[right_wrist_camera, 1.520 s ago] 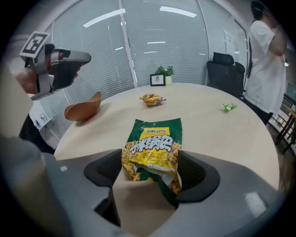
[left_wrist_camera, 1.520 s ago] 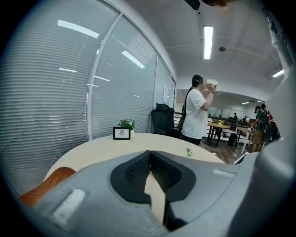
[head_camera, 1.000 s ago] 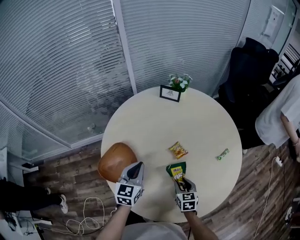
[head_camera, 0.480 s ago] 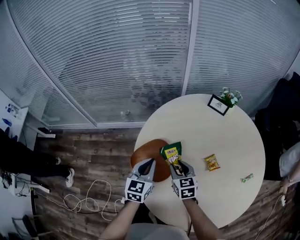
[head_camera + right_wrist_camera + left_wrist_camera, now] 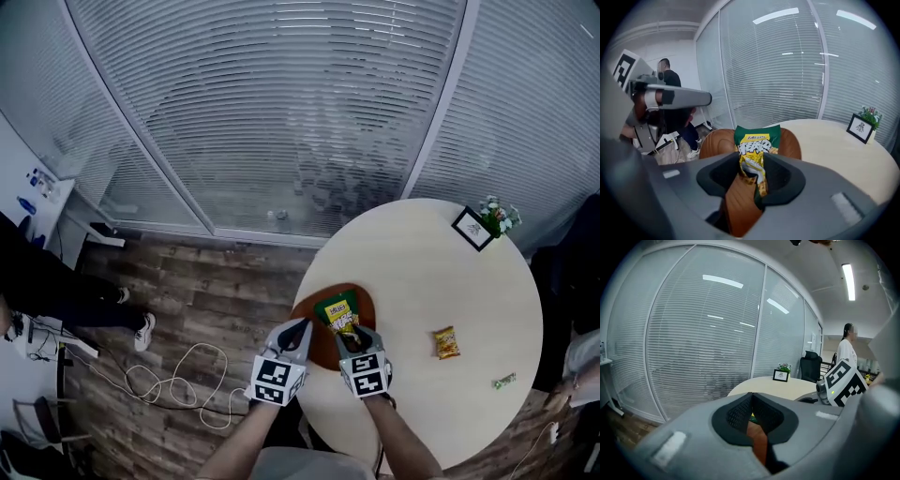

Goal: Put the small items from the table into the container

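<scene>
A brown wooden bowl [image 5: 322, 352] sits at the round table's [image 5: 422, 281] left edge. My right gripper [image 5: 349, 336] holds a green and yellow snack packet [image 5: 337, 313] upright over the bowl. Its pads press on the packet's lower end [image 5: 757, 140] while the jaws are opening slightly. Brown bowl [image 5: 717, 140] shows behind and below the packet. My left gripper [image 5: 300, 326] hangs over the bowl's left part, its fingers drawn together to a point with nothing held. Only a sliver of bowl [image 5: 758, 441] shows through its narrow gap.
A small yellow packet [image 5: 446, 342] and a green candy [image 5: 504, 381] lie on the table's right side. A picture frame [image 5: 472, 228] and a small plant [image 5: 497, 214] stand at the far edge. Glass walls with blinds surround the table. A cable [image 5: 178, 384] lies on the floor.
Both grippers have moved left across the table to the bowl. The right one carried the green packet from above the tabletop to over the bowl. The left passed from the bowl's right edge to its left part.
</scene>
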`<action>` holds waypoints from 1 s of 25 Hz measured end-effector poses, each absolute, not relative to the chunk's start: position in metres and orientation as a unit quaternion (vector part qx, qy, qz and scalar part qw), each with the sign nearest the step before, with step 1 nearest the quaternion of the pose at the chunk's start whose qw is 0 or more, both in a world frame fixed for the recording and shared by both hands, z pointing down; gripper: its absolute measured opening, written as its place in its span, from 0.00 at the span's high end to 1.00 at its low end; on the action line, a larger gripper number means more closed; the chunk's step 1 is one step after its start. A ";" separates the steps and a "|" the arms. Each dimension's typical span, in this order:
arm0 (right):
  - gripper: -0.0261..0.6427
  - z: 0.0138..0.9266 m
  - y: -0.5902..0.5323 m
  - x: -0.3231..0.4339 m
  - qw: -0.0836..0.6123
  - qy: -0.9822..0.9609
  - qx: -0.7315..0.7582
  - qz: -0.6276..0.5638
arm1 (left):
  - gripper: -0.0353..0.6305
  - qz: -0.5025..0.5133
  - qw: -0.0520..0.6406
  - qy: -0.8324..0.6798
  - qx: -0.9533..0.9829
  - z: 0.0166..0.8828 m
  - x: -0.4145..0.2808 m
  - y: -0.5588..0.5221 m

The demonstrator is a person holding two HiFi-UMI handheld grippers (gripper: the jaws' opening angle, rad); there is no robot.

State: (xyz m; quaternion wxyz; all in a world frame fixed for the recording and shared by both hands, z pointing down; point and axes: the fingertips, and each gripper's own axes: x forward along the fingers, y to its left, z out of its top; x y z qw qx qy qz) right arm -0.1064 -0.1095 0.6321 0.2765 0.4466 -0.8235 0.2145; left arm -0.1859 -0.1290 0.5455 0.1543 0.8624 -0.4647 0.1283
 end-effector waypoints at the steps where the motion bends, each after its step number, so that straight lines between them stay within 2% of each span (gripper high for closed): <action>1: 0.72 0.633 -0.110 -0.108 0.277 -0.825 0.445 0.212 | 0.95 0.128 0.157 -0.465 0.862 0.546 -0.187 -0.129; 3: 0.68 0.633 -0.111 -0.110 0.273 -0.829 0.443 0.203 | 0.95 0.127 0.160 -0.463 0.862 0.549 -0.187 -0.130; 5: 0.60 0.629 -0.112 -0.110 0.261 -0.833 0.449 0.192 | 0.95 0.129 0.162 -0.459 0.864 0.552 -0.183 -0.131; 11: 0.62 0.608 -0.107 -0.081 0.209 -0.823 0.492 0.189 | 0.95 0.128 0.163 -0.431 0.878 0.554 -0.151 -0.130; 12: 0.66 0.603 -0.106 -0.072 0.201 -0.819 0.503 0.189 | 0.95 0.128 0.163 -0.424 0.882 0.553 -0.141 -0.130; 15: 0.96 0.584 -0.100 -0.029 0.179 -0.797 0.555 0.155 | 0.95 0.127 0.161 -0.399 0.894 0.552 -0.105 -0.130; 25: 0.96 0.589 -0.053 0.116 0.171 -0.710 0.661 0.174 | 0.96 0.123 0.146 -0.311 0.931 0.542 0.020 -0.102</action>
